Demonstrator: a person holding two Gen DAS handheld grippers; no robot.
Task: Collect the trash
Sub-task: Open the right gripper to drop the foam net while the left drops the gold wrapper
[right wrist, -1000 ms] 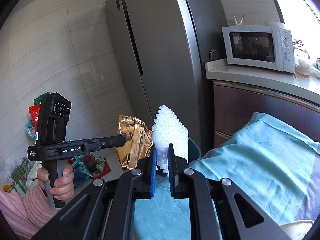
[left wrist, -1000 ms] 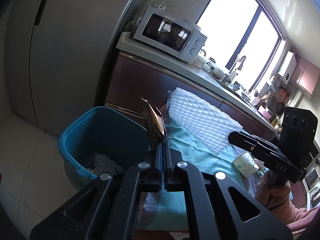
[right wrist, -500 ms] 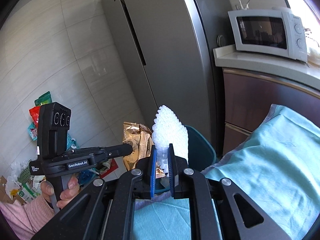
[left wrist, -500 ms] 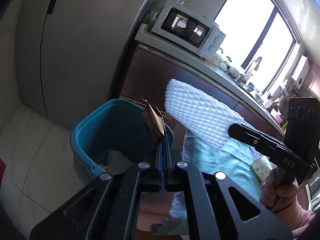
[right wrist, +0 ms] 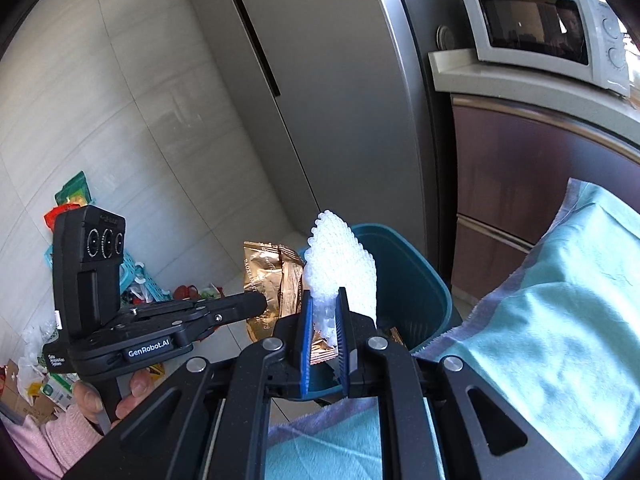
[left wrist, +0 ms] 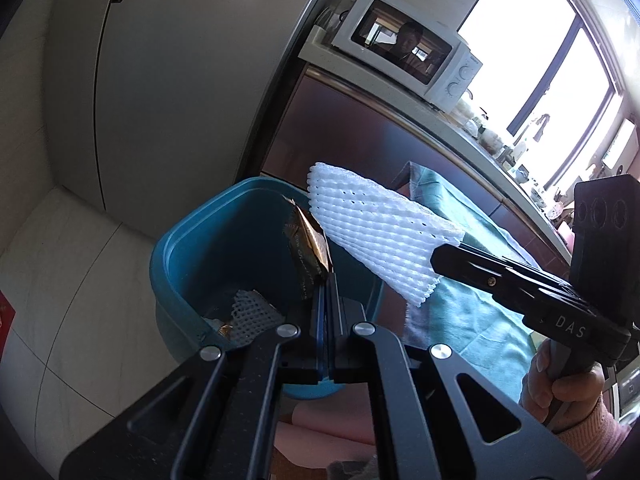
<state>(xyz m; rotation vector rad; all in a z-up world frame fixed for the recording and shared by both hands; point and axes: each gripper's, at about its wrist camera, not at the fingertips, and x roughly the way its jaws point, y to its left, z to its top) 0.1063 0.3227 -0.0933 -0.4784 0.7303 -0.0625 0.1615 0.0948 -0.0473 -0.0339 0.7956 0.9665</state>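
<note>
Grippers are holding trash above the bin: left gripper is clenching a wrapper, right gripper is grasping foam netting, so both should be letting go only once fully over the opening.

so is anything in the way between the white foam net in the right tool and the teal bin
Nothing visible blocks it. The white foam mesh sleeve sits by the open teal plastic bin; only the gold foil wrapper in the left tool hangs close beside it.
</note>
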